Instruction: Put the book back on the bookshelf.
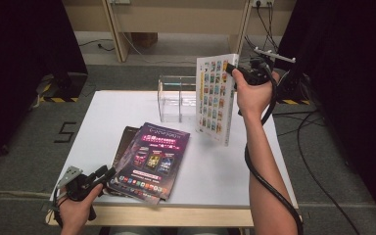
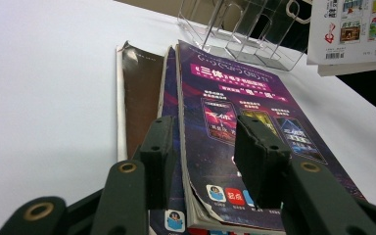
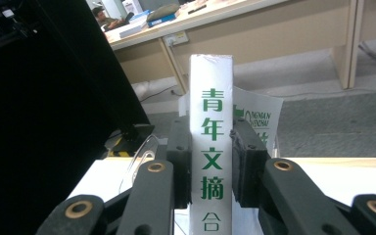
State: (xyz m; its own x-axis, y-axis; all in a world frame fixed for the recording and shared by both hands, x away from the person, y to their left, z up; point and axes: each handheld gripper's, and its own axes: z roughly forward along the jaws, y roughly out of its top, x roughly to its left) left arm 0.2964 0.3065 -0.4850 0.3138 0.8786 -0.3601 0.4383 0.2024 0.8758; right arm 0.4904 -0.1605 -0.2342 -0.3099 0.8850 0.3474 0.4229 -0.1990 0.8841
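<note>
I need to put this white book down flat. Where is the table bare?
Bare: the table's left part, between its edge and the magazines, and the right front, below the white book. Crowded: the middle front with magazines, the back middle with the clear stand.

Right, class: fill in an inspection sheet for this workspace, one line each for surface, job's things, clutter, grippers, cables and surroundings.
Surface: white table, bare around the things on it.
Job's things: white book held upright above the table, beside the clear rack; stack of magazines lying flat at the near edge.
Clutter: nothing seen.
Grippers: right gripper clamped on the book's spine; left gripper with jaws apart over the near end of the magazines.
Cables: black cable trailing along the right forearm; more on the floor at right.
Surroundings: grey floor, black curtains at both sides, wooden desks behind.
</note>
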